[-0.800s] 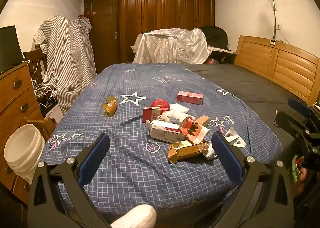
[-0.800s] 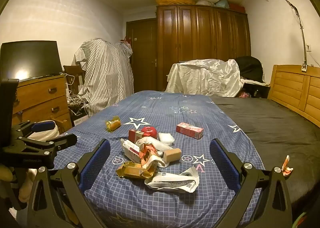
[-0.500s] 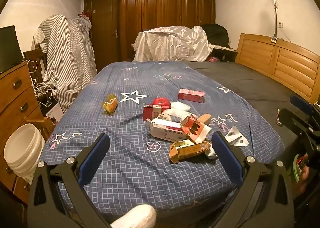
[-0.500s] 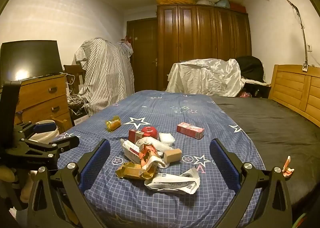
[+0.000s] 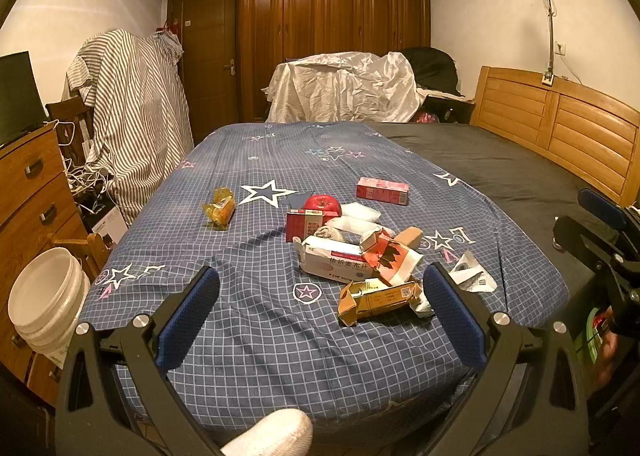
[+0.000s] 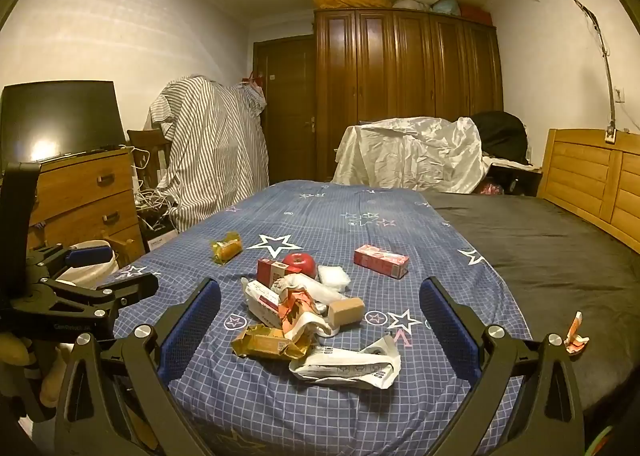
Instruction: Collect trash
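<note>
The white bucket [image 6: 90,270] sits mostly hidden behind the left gripper [image 6: 86,274]; carton print is unreadable.

A heap of crumpled cardboard boxes and paper wrappers [image 6: 304,316] lies on the blue checked star-patterned bedsheet [image 6: 320,212], between the right gripper's [image 6: 320,308] wide-spread blue-padded fingers [image 6: 444,320].

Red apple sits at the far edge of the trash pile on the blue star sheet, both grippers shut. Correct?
Not quite. The red apple is at the far edge of the trash pile on the blue star sheet, but the left gripper and right gripper are both open, as each wrist view shows.
</note>
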The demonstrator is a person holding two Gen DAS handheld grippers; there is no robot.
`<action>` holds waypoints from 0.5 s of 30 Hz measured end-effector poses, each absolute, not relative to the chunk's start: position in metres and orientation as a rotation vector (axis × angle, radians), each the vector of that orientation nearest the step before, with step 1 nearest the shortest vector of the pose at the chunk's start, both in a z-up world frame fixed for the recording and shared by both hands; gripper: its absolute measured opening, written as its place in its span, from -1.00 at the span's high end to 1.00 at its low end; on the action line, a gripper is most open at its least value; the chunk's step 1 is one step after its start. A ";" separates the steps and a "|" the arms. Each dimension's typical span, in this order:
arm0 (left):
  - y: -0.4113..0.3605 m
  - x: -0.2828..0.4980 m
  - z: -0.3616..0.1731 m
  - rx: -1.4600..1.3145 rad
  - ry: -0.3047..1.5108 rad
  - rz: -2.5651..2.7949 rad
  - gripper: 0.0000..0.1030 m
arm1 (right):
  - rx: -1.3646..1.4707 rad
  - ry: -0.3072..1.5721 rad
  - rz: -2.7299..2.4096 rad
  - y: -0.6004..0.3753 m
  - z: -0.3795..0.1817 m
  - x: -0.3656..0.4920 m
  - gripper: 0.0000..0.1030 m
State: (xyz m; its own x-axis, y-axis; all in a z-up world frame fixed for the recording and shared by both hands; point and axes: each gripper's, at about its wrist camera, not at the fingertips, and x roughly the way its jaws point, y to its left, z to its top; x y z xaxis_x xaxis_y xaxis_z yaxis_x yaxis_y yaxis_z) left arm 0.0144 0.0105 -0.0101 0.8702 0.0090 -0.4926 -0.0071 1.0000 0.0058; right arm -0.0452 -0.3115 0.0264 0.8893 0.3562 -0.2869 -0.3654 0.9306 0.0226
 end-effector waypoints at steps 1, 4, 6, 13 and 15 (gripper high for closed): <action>0.011 0.014 -0.010 0.004 0.517 0.008 -0.91 | -0.032 0.291 0.375 -0.311 0.025 -0.045 -0.93; 0.011 0.015 -0.011 0.004 0.521 0.008 -0.91 | -0.033 0.292 0.377 -0.310 0.025 -0.045 -0.93; 0.011 0.016 -0.011 0.005 0.523 0.008 -0.91 | -0.034 0.292 0.378 -0.310 0.024 -0.044 -0.92; 0.011 0.017 -0.013 0.005 0.531 0.007 -0.91 | -0.035 0.298 0.377 -0.308 0.022 -0.043 -0.93; 0.011 0.020 -0.016 0.007 0.539 0.007 -0.91 | -0.034 0.306 0.375 -0.308 0.019 -0.041 -0.92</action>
State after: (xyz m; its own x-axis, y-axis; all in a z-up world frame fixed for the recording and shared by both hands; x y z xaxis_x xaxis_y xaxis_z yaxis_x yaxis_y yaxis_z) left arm 0.0202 0.0112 -0.0162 0.8580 0.0083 -0.5137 -0.0044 1.0000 0.0087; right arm -0.0407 -0.3084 0.0195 0.8850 0.3555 -0.3006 -0.3657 0.9304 0.0234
